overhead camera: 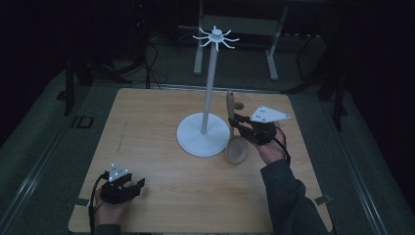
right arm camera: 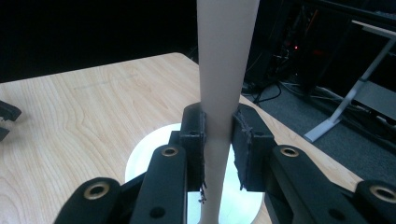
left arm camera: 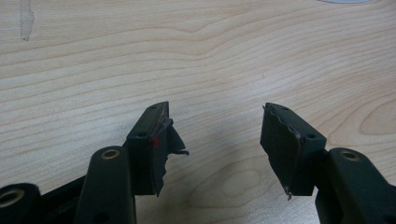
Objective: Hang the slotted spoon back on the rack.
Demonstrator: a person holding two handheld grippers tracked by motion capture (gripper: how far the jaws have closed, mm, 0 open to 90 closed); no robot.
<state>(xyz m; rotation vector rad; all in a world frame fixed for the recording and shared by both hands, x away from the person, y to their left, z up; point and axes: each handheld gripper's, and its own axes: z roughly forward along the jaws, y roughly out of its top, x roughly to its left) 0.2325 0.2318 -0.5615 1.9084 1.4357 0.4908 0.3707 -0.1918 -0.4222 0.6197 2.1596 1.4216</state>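
Wooden spoon [overhead camera: 234, 133] handle sits clamped between the right gripper [overhead camera: 238, 122] fingers; left gripper [overhead camera: 138, 185] fingers gape empty.

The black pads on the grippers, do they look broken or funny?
Yes. In the left gripper view, the pads on the open left gripper look torn, with ragged flaps hanging off. The right gripper, shut on the wooden spoon, has frayed pad edges too. Nothing is spilled on the table.
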